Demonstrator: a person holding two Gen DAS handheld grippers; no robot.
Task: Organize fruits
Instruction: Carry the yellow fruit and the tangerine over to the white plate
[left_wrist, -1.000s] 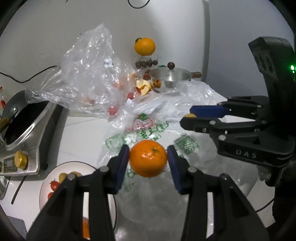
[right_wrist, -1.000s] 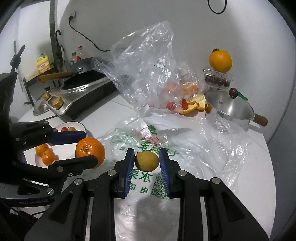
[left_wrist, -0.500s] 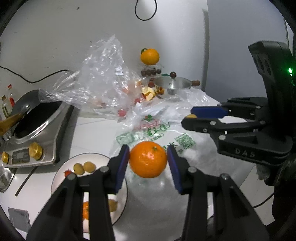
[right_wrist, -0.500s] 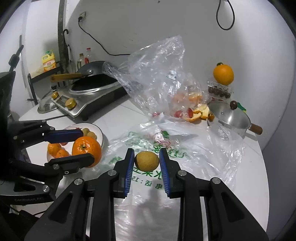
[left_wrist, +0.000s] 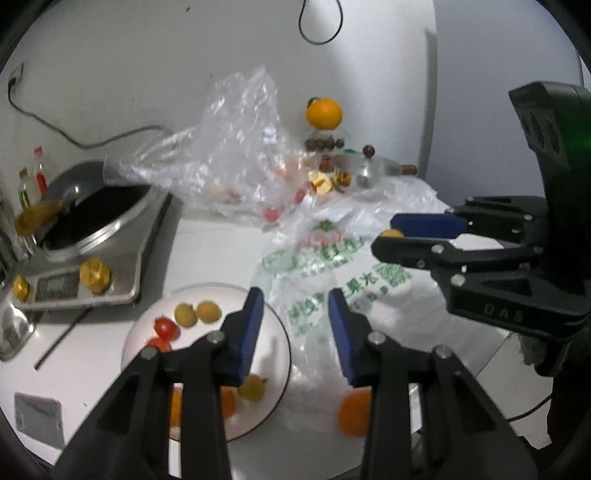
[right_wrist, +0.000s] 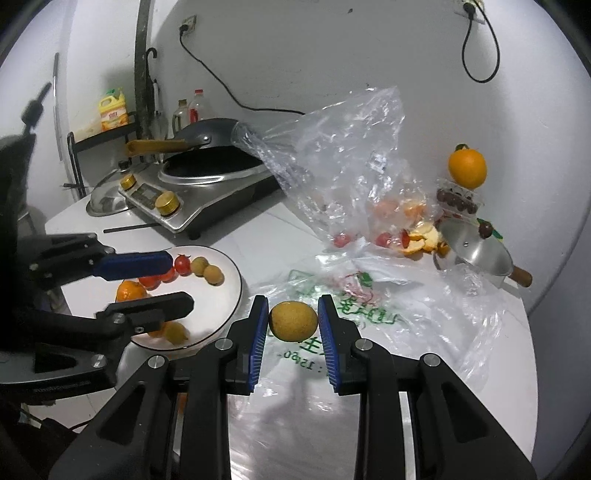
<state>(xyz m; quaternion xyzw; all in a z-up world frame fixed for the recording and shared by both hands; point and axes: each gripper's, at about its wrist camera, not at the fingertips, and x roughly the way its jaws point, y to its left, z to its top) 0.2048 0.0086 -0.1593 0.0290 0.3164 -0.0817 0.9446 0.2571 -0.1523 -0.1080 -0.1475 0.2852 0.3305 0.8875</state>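
My left gripper (left_wrist: 295, 295) hangs over the right rim of a white plate (left_wrist: 284, 354); its blue pads are closing with nothing between them. A blurred orange (left_wrist: 352, 413) shows low down, right of the plate, partly hidden behind the gripper's right finger. Cherry tomatoes (left_wrist: 164, 326), small yellow fruits (left_wrist: 197, 313) and oranges lie on the plate. My right gripper (right_wrist: 293, 306) is shut on a yellow round fruit (right_wrist: 293, 320), held above a printed plastic bag (right_wrist: 354, 295). In the right wrist view the left gripper (right_wrist: 181, 280) crosses the plate (right_wrist: 236, 280).
An induction cooker with a dark wok (right_wrist: 207, 166) stands at the back left. A crumpled clear bag (right_wrist: 343, 166) holds fruit and peel. A steel lidded pot (right_wrist: 476, 251) and an orange on a small box (right_wrist: 466, 168) sit by the wall. Bottles stand at far left.
The orange has left the left gripper's jaws and now shows blurred low beside the plate; those jaws have narrowed. Both grippers have drawn back toward the plate, which fills more of the views.
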